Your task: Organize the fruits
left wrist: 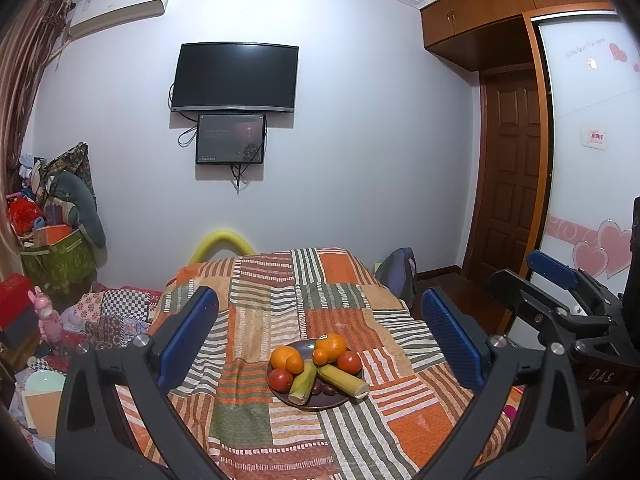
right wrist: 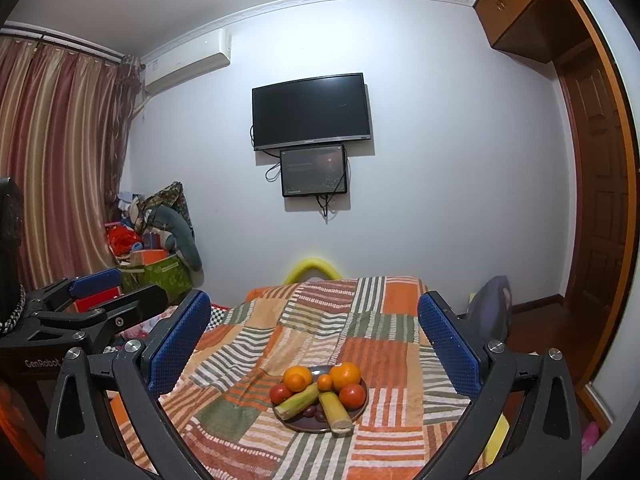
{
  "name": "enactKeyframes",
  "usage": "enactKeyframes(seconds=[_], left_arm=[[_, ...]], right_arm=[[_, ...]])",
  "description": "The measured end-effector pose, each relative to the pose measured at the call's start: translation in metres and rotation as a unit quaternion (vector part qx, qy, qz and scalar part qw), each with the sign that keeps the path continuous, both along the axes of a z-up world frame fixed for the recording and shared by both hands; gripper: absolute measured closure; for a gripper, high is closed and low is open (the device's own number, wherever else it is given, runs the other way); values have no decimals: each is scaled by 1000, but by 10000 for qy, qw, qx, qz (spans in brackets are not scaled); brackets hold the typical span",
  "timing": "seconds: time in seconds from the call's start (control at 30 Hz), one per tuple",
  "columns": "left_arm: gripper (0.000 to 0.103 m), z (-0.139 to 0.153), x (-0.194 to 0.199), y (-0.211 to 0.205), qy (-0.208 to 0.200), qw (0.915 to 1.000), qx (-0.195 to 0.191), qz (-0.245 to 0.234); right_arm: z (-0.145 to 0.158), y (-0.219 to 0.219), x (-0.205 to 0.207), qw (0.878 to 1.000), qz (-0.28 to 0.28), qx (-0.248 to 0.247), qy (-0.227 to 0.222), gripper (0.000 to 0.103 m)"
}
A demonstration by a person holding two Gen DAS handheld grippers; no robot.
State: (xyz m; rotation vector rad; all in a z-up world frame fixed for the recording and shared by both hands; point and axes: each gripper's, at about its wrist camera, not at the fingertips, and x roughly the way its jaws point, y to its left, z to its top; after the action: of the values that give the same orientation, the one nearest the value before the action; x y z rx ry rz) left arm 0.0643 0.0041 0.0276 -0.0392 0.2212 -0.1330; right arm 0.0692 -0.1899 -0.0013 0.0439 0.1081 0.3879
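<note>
A dark plate (left wrist: 338,399) (right wrist: 298,423) sits on a patchwork cloth and carries several oranges (left wrist: 331,346) (right wrist: 346,375), two tomatoes (left wrist: 349,362) (right wrist: 352,395), two green-yellow cane pieces (left wrist: 343,380) (right wrist: 335,411) and some small dark fruits (left wrist: 323,389) (right wrist: 314,413). My left gripper (left wrist: 320,332) hangs open above and short of the plate, nothing between its blue pads. My right gripper (right wrist: 316,336) is open too, empty, at a like distance. Each gripper shows at the edge of the other's view: the right one (left wrist: 560,280), the left one (right wrist: 100,292).
The cloth-covered table (left wrist: 280,304) (right wrist: 320,320) ends near a white wall with a television (left wrist: 236,76) and a small screen. Piled bags and boxes (left wrist: 52,240) stand at the left by curtains. A wooden door (left wrist: 512,168) and a chair back (left wrist: 396,270) are at the right.
</note>
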Motion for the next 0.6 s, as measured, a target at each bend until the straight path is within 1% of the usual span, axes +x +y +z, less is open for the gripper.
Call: enactKeyframes(seconds=[0.1,0.6], left_arm=[[0,-1,1,0,46,10000,-12,-60],[0,-6,6,-2,128,9999,29,-57]], right_arm=[[0,-1,0,10000,-18,4,1,0],[-2,-4,1,9997,-228,-90,21,0]])
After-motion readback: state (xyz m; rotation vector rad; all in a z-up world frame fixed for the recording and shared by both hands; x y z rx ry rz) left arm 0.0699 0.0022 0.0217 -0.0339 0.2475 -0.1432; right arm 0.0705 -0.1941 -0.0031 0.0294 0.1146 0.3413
